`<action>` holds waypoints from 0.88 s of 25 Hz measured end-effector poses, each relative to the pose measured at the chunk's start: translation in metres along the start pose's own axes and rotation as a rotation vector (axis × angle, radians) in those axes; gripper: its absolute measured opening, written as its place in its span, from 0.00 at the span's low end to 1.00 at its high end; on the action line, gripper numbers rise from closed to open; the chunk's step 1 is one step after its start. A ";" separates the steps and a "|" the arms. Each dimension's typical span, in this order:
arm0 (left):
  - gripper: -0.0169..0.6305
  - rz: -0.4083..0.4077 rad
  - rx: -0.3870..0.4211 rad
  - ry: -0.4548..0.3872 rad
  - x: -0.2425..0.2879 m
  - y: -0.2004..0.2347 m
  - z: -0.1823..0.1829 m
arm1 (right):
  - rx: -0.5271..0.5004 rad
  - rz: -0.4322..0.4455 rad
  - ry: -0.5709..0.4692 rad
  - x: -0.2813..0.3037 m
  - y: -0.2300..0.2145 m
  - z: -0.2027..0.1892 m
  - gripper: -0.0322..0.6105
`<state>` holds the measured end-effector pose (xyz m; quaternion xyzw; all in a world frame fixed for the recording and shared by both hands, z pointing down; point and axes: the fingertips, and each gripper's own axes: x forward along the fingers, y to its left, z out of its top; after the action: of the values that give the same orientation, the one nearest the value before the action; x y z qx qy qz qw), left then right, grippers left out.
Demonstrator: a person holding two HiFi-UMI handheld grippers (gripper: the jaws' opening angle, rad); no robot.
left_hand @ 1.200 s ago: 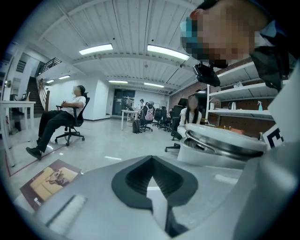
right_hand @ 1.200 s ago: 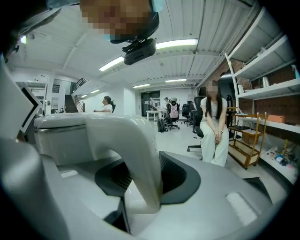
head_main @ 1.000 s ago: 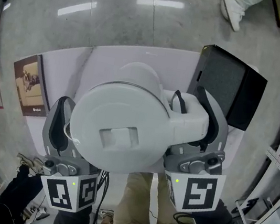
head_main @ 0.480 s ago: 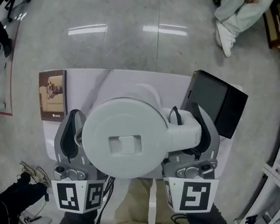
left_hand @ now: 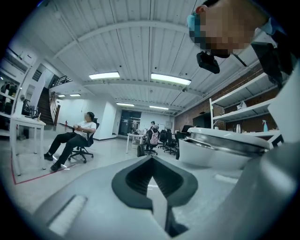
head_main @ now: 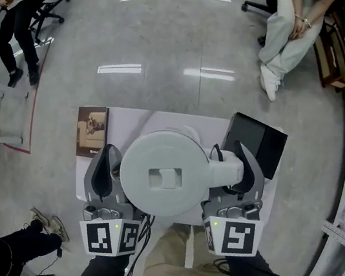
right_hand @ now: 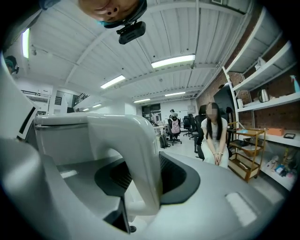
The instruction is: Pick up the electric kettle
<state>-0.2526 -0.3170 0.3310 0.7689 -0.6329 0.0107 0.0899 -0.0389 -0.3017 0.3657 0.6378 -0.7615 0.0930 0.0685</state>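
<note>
The right gripper point(head_main: 231, 170) is clamped tight on the handle point(right_hand: 140, 154) of the kettle point(head_main: 165, 182) and holds it up over the near side of the table point(head_main: 129, 120). The left gripper point(head_main: 106, 174) sits just beside the kettle's left flank, its jaws closed together on nothing. A book point(head_main: 91, 130) lies at the table's left, a black box point(head_main: 257, 142) at its right.

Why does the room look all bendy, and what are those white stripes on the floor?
Head view: the wide lens curves the room's edges; the stripes on the floor are lamp reflections. Left gripper view: the left gripper, so close, looks soft, and the ceiling lamps glare. Right gripper view: the kettle handle looks stretched because it's so near.
</note>
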 end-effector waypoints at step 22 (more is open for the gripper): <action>0.03 0.045 -0.066 -0.167 -0.089 -0.014 0.141 | -0.032 0.040 -0.114 -0.083 0.033 0.130 0.31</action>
<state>-0.2706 -0.2492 0.1788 0.7492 -0.6555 -0.0722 0.0621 -0.0547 -0.2464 0.2191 0.6254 -0.7782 0.0459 0.0334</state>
